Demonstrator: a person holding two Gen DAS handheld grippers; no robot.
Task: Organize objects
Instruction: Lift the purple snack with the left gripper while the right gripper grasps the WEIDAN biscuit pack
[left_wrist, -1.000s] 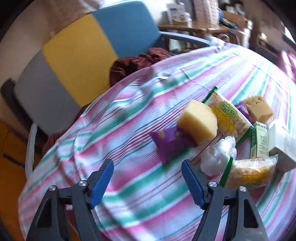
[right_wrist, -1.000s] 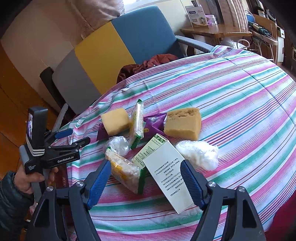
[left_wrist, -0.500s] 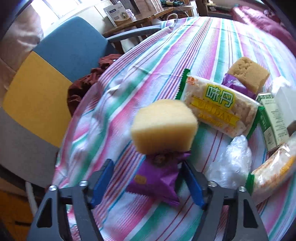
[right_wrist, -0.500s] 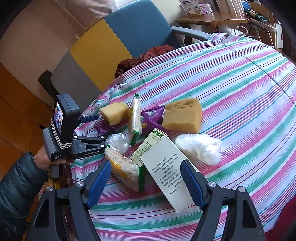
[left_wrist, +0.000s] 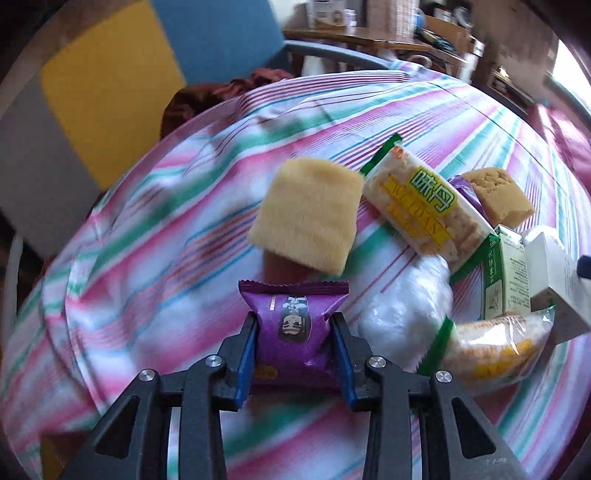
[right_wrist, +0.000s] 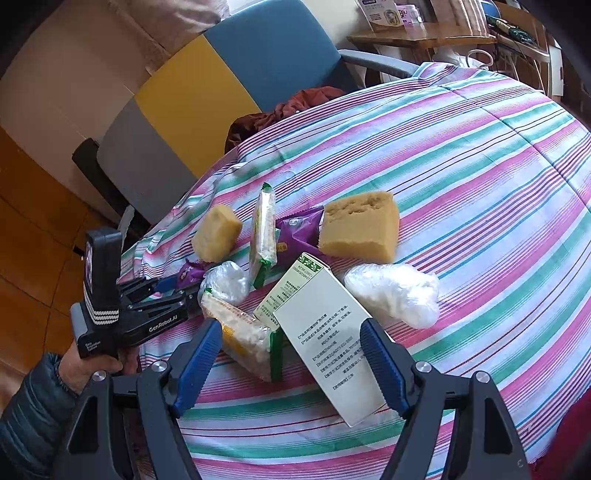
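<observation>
We see the left gripper (left_wrist: 295, 339) closing on the purple packet (left_wrist: 293, 328) (pads touching it), while the right gripper (right_wrist: 291, 354), lower centre, gapes empty.

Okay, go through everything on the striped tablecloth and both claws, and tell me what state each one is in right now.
Left claw: closing, pads pressing the purple foil snack packet.
Right claw: open, holding nothing.
White and green cardboard box: lying flat, closed.
Pale yellow sponge block: lying loose.
Green-edged rice cracker packet: sealed, lying flat.

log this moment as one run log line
left gripper: jaws closing on purple snack packet | right gripper: open over white box | striped tablecloth
</observation>
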